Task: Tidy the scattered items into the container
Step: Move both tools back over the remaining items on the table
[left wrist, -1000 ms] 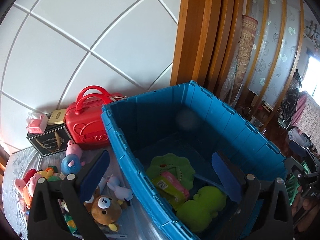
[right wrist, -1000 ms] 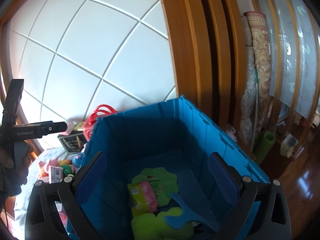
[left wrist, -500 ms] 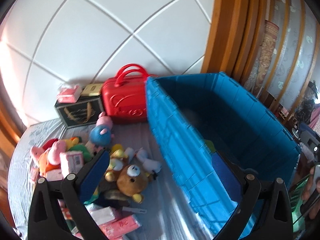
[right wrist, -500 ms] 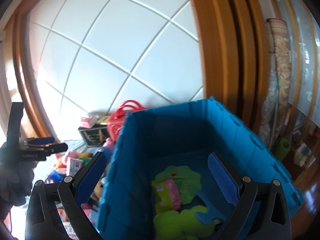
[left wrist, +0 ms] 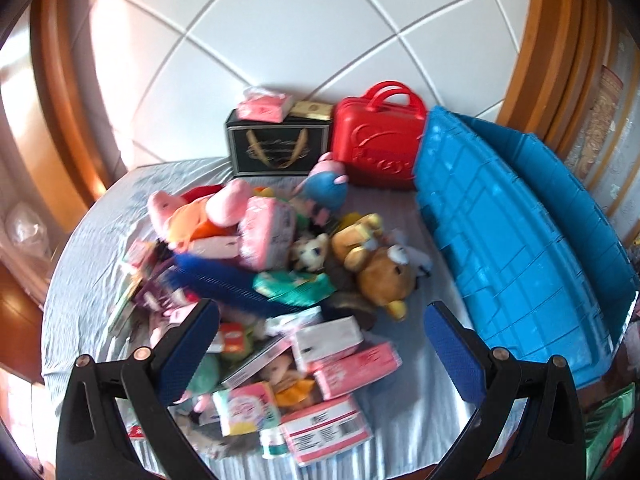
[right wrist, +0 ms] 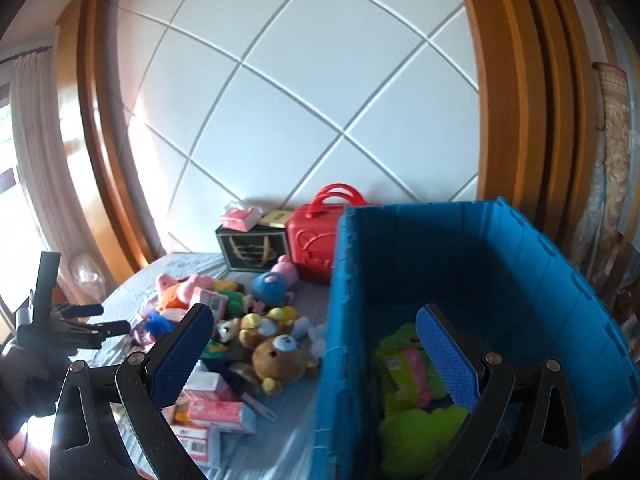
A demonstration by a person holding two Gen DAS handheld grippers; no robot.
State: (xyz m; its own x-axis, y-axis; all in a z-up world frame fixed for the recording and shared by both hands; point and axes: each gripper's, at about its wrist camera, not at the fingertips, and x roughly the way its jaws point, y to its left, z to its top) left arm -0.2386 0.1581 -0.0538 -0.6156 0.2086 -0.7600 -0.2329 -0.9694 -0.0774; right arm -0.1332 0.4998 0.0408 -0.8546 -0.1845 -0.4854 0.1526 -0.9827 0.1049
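A big blue crate [left wrist: 516, 240] stands at the right of a grey-covered table [left wrist: 404, 408]. A heap of toys and packets lies left of it: a brown bear [left wrist: 386, 278], a blue plush [left wrist: 326, 190], a pink plush [left wrist: 192, 208] and pink boxes [left wrist: 356, 364]. My left gripper [left wrist: 320, 350] hovers open and empty above the heap's near side. My right gripper [right wrist: 316, 356] hangs open and empty over the crate's left wall [right wrist: 332, 344]. Inside the crate lie green plush pieces [right wrist: 416, 436] and a pink-and-yellow packet [right wrist: 404, 368]. The left gripper [right wrist: 100, 320] also shows at far left.
A red toy suitcase [left wrist: 378, 140] and a black gift box [left wrist: 278, 146] with a pink tissue pack on top stand against the white panelled wall at the back. Wooden frames flank the wall. The table's edge curves near my left gripper.
Both grippers have swung left, away from the crate's inside. The left one now looks over the toy heap instead of the crate. Both stay open.
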